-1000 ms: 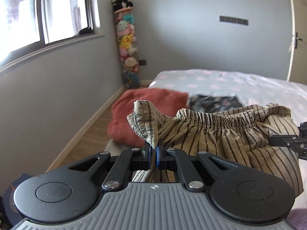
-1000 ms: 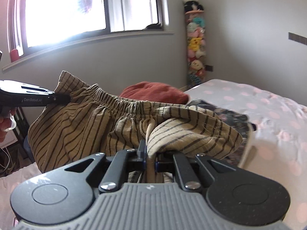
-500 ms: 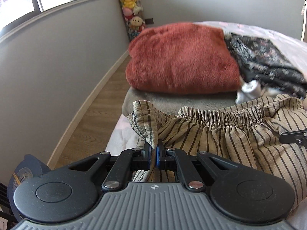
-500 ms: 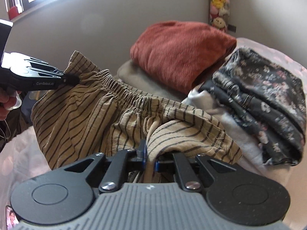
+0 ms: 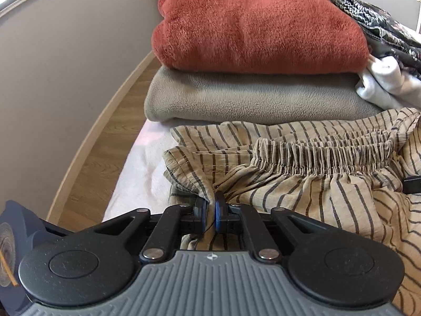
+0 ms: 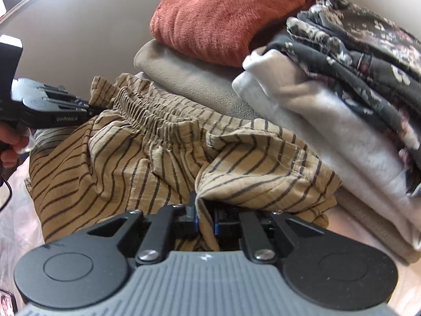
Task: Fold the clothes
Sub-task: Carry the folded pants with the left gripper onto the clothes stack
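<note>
Tan shorts with dark stripes [image 5: 315,184] and an elastic waistband [image 5: 329,155] lie crumpled on the white bed sheet [image 5: 142,173], just in front of the folded stacks. My left gripper [image 5: 209,212] is shut on the left end of the waist, with a fold of cloth pinched between its blue pads. In the right wrist view the left gripper [image 6: 89,108] comes in from the left with a hand behind it. My right gripper [image 6: 205,218] holds the right end of the shorts [image 6: 118,163]. Its jaws are opening slightly, and cloth still fills the gap.
A folded red fleece [image 5: 257,23] sits on a folded grey fleece [image 5: 250,97] directly behind the shorts. Beside them a dark floral garment [image 6: 355,52] lies on white cloth [image 6: 315,121]. The bed's left edge drops to a wood floor [image 5: 100,152] and a grey wall.
Both grippers have come down and tipped forward with the shorts, which hung in the air before and now rest on the bed in front of the stacks. The right jaws have parted a little.
</note>
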The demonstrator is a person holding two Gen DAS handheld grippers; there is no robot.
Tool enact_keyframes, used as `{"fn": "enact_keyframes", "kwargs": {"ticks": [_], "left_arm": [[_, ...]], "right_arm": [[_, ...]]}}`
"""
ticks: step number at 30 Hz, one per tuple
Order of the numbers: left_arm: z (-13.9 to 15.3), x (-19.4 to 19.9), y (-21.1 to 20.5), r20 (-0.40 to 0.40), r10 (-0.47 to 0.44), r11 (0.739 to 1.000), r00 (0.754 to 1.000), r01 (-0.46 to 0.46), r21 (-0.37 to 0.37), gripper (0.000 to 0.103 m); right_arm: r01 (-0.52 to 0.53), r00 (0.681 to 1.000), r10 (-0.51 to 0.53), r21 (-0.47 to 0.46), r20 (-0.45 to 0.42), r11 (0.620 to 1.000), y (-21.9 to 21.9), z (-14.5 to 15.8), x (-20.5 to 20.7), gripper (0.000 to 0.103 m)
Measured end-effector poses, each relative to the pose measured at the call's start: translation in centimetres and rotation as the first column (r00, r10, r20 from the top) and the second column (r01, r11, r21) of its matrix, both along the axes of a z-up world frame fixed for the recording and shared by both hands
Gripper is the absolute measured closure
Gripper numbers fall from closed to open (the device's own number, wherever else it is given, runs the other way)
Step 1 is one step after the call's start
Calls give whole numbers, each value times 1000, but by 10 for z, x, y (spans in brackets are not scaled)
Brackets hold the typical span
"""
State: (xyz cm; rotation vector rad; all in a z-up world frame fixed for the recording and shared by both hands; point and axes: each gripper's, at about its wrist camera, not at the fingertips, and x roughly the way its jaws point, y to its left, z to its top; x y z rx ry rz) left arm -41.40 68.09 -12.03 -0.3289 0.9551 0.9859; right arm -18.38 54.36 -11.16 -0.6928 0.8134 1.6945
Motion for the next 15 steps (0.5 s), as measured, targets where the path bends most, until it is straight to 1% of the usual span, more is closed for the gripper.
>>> {"fn": "enact_keyframes", "kwargs": {"ticks": [1,3,4,5,6,7,8,10,13,14,15], "left_arm": [[1,-1,-1,1,-2,1000,1000,2,3,98],[7,-6,-4,9,-13,1000,1000,13,14,96],[11,-9,-5,13,-17,1000,1000,17,17,94],[17,-14,-7,23,-17,1000,1000,17,23,89],[22,-19,-8,33,-17,999,999,16,28,84],[28,-25,-11,45,-12,999,999,11,36,82],[34,-31,-14,57,-8,999,998,5,45,78],[45,-40,-20,79,3,998,997,-7,55,76],[59,-51,-27,106,23,998,994,-30,61,75],[62,-53,-27,113,26,998,993,-32,58,75],[64,-54,-29,119,31,998,992,-37,55,74]], "right_arm": [[1,1000,-1,-1,-7,1000,0,-1,1,90],[5,1000,-5,2,-27,1000,-2,3,7,86],[8,999,-8,3,-38,1000,-4,6,10,81],[24,998,-24,10,-50,1000,-8,10,17,72],[42,997,-41,18,-62,999,-12,14,23,68],[59,996,-57,25,-75,998,-16,18,30,60],[88,993,-85,34,-77,995,-21,21,38,56],[148,986,-144,54,-82,987,-32,27,55,55],[242,969,-237,81,-62,967,-42,31,78,54],[263,963,-256,72,-89,962,-42,30,85,54],[291,950,-281,51,-138,956,-41,29,94,54]]}}
